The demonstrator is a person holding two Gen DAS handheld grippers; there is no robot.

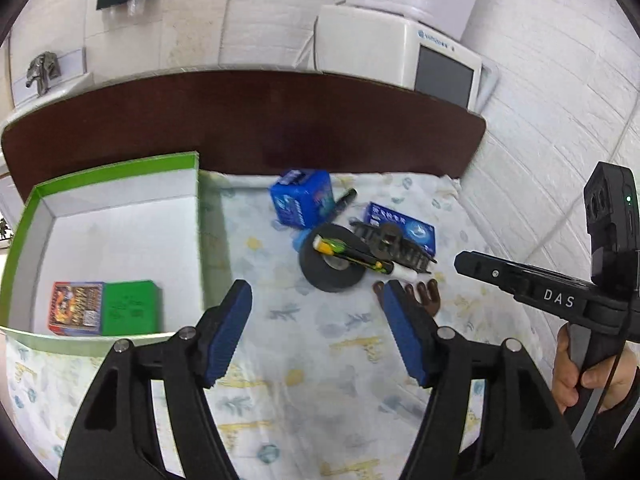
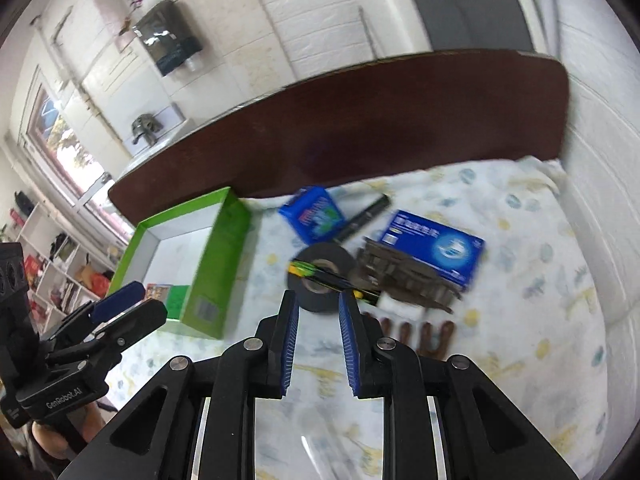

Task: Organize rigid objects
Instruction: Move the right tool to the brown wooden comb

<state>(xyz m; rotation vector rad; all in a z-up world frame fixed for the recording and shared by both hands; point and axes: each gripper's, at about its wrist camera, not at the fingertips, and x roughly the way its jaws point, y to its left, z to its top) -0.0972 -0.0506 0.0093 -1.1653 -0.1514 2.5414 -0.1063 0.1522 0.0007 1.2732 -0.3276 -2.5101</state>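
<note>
Between picks: my left gripper (image 1: 316,332) hangs with jaws wide and empty beside the green box (image 1: 116,184), my right gripper (image 2: 318,344), jaws nearly shut and empty, faces the tape roll (image 2: 320,276), needing opening first.

Bed sheet (image 1: 304,360), floral print, carried green box (image 1: 120,216) at left; black tape roll (image 1: 332,268), two blue cartons (image 1: 302,198) (image 1: 404,226), brown comb-like piece (image 1: 424,300) lay mid-sheet.

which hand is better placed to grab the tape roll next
Right, probably. Its tongs point straight at the black tape roll, though nearly shut. The left tongs are open and empty, sitting nearer the green box.
</note>
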